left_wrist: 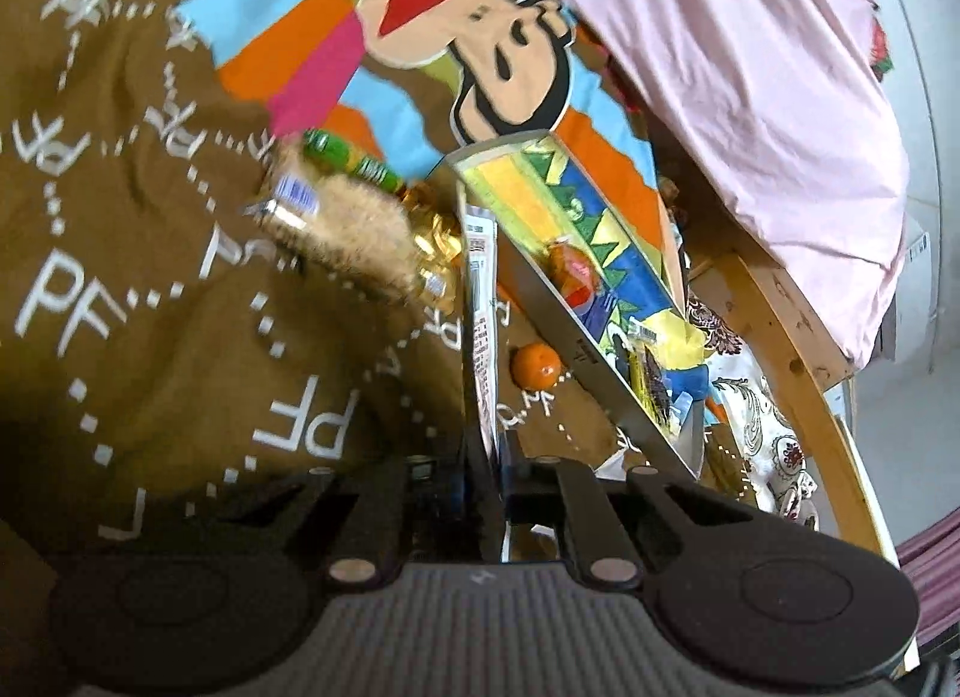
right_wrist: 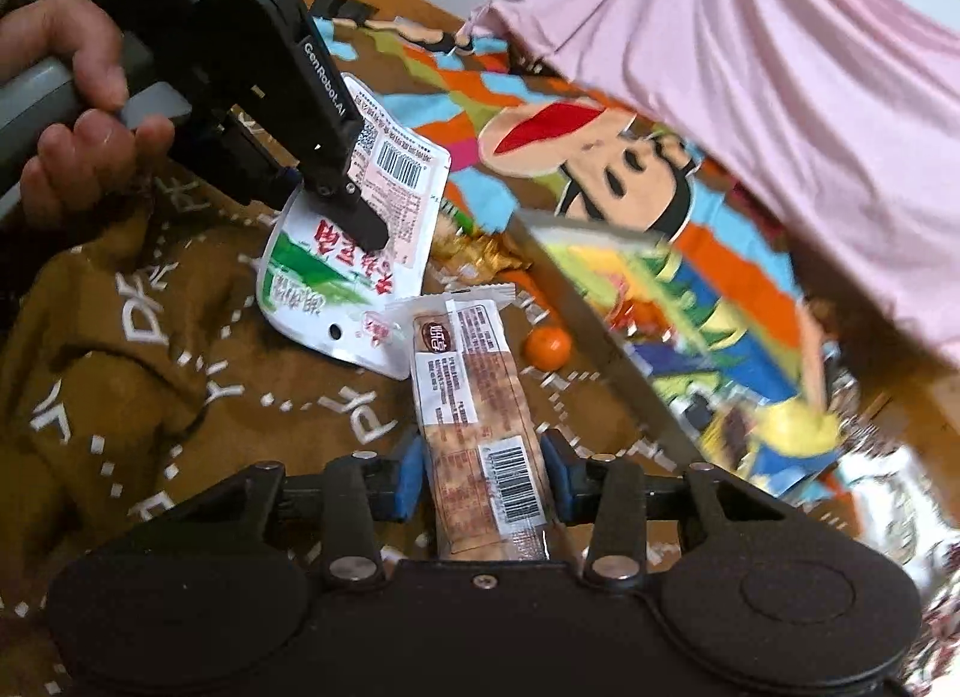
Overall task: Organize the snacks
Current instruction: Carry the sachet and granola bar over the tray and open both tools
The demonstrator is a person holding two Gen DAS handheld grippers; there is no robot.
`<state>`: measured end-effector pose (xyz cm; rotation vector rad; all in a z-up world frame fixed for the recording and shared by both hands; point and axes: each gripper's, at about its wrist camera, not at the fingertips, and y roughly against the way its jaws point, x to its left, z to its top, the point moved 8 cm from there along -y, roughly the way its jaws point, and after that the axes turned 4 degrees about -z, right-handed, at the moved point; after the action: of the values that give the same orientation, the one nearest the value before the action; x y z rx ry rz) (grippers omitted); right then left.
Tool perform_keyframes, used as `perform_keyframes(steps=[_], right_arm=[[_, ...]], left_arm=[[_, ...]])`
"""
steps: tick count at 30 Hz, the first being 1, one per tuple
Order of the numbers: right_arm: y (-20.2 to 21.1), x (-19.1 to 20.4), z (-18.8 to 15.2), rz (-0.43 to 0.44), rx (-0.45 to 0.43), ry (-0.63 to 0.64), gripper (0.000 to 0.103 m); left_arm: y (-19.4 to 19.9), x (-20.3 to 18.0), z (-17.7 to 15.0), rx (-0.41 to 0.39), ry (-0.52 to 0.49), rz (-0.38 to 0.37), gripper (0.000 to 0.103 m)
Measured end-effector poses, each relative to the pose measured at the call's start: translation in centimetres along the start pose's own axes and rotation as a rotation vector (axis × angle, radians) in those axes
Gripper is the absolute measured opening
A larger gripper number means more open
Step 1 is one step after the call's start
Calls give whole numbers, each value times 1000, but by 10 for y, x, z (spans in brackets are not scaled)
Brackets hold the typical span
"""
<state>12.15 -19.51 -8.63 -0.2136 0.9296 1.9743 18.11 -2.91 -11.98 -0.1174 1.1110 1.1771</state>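
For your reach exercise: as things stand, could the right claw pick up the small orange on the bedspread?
Probably not yet. The right claw is shut on a long snack bar, so it's occupied. The orange itself lies uncovered just beyond.

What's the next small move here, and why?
Probably carry both packets over the box rim. The left hand-held gripper pinches a white pouch, the right hand-held gripper a biscuit pack, and both are short of the box.

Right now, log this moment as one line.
left tongs: shut on white pouch | right tongs: shut on brown snack bar | box: open
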Motion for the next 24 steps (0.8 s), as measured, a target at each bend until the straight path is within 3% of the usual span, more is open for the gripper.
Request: perform_keyframes(steps=[11, 17, 24], right_arm=[[5, -24, 21, -123, -78, 27, 43], [-3, -60, 40, -203, -119, 35, 43], [-23, -119, 54, -291, -126, -58, 43]], left_arm=[[10, -47, 25, -90, -140, -26, 10], [-5, -89, 58, -144, -214, -75, 10], [-38, -138, 98, -180, -303, -122, 10]])
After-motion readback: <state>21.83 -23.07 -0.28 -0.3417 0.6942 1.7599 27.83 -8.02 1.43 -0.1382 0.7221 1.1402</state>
